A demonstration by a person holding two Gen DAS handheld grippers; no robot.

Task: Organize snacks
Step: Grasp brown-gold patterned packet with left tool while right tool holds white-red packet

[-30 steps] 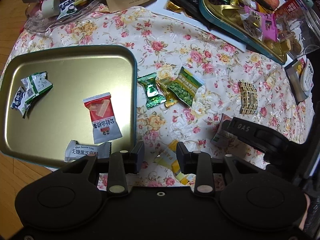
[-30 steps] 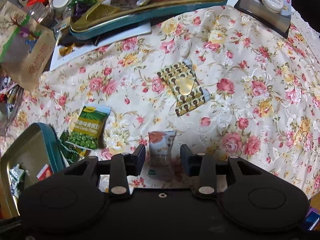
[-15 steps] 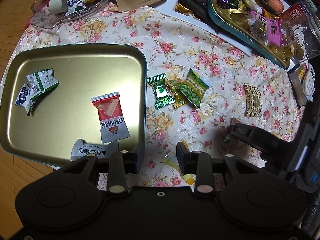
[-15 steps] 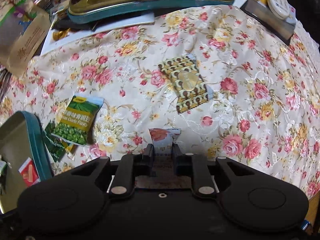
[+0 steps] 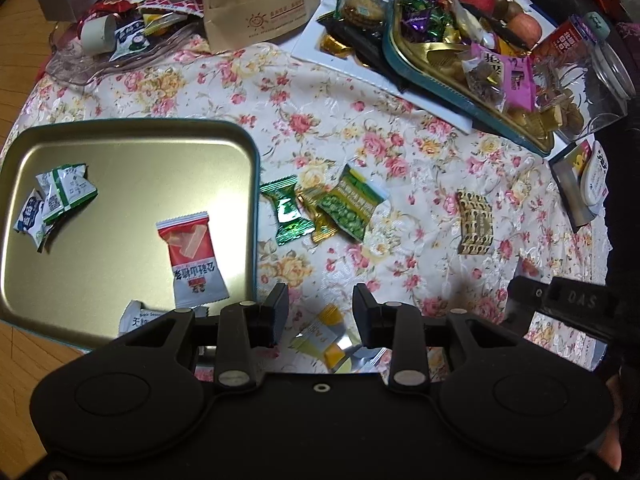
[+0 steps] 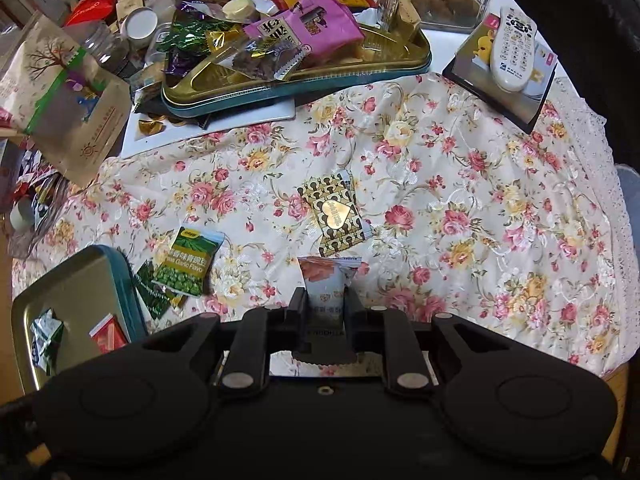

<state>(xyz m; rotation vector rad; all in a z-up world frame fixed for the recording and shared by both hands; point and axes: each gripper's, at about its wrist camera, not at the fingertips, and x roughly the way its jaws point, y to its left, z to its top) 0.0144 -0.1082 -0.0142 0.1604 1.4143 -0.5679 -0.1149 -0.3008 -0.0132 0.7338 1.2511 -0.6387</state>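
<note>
Now the right tongs (image 6: 325, 302), open around it a second ago, are clenched on the white-and-orange snack packet (image 6: 326, 286), which has been lifted off the floral worktop (image 6: 460, 200). Transfer to the gold tray (image 5: 132, 152) is judged next. The left tongs (image 5: 320, 310) remain released above a yellow packet (image 5: 320, 334).

The fingers (image 6: 297, 304) covered the lower half of the pale snack packet (image 6: 327, 280). The yellow packet (image 5: 324, 330) was blurred, and the white wrapper (image 5: 138, 318) lay partly hidden.
</note>
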